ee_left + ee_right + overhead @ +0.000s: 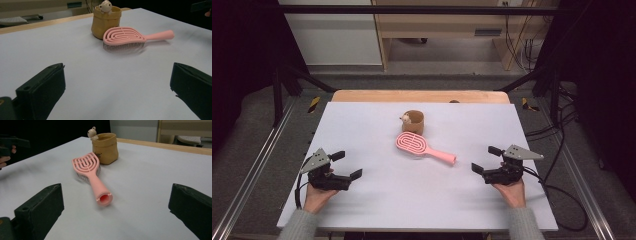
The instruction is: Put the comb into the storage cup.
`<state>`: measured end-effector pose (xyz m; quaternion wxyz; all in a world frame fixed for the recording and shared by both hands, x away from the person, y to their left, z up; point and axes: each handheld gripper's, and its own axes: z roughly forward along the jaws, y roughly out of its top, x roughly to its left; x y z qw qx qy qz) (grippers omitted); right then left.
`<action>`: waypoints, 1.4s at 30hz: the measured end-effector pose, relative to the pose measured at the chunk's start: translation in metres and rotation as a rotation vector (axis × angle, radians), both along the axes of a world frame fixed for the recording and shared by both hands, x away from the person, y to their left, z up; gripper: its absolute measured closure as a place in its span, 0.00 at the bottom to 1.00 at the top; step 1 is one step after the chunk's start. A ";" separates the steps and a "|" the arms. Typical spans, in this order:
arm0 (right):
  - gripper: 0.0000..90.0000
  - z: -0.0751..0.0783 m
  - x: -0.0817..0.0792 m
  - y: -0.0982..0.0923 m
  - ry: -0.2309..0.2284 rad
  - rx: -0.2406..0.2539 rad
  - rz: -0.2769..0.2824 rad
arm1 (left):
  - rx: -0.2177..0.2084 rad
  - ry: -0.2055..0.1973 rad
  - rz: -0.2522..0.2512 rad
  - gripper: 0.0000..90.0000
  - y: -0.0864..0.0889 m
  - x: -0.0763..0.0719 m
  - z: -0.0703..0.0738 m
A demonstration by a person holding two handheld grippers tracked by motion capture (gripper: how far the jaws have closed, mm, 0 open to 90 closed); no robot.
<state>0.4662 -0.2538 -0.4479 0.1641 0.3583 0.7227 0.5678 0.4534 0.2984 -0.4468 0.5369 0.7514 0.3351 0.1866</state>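
Nothing has been picked up yet: the pink hairbrush [424, 146] lies flat on the white table [362, 200], bristles down, with its head just in front of the small tan pouch [413, 121], which stands upright with a little figure [404, 118] at its rim. I judge the work is at its very start, with the reach, the grasp and any placing all left to do. My left gripper [346, 165] rests near the table's left front, its jaws spread wide with only bare table between them. My right gripper [486, 159] sits near the right front, jaws just as wide and holding nothing. The brush is between my two hands but farther out on the table, well apart from the left jaws. Its handle points toward my right side, and its open end faces my right jaws in the right gripper view, near but not touching.
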 end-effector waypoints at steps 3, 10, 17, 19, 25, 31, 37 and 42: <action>0.01 0.000 0.000 0.000 0.000 -0.003 0.003 | -0.003 0.000 0.000 0.00 0.001 0.000 0.000; 0.01 0.002 -0.001 0.002 0.001 -0.017 0.004 | 0.001 0.005 -0.001 0.00 0.001 0.001 -0.001; 0.01 0.002 0.000 0.007 0.007 -0.039 0.013 | 0.004 0.013 0.005 0.00 0.001 0.001 -0.002; 0.01 0.003 0.000 0.008 0.007 -0.044 0.015 | 0.003 0.013 0.006 0.00 0.002 0.001 -0.002; 0.01 0.005 0.001 0.015 0.010 -0.075 0.025 | 0.003 0.014 0.007 0.00 0.002 0.002 -0.002; 0.01 0.005 0.003 0.020 0.020 -0.097 0.032 | 0.004 0.019 0.004 0.00 0.001 0.002 -0.003; 0.01 0.008 0.006 0.028 0.016 -0.123 0.040 | 0.001 0.018 0.005 0.00 0.002 0.002 -0.003; 0.01 0.010 0.008 0.032 0.012 -0.129 0.045 | 0.002 0.020 0.006 0.00 0.002 0.003 -0.003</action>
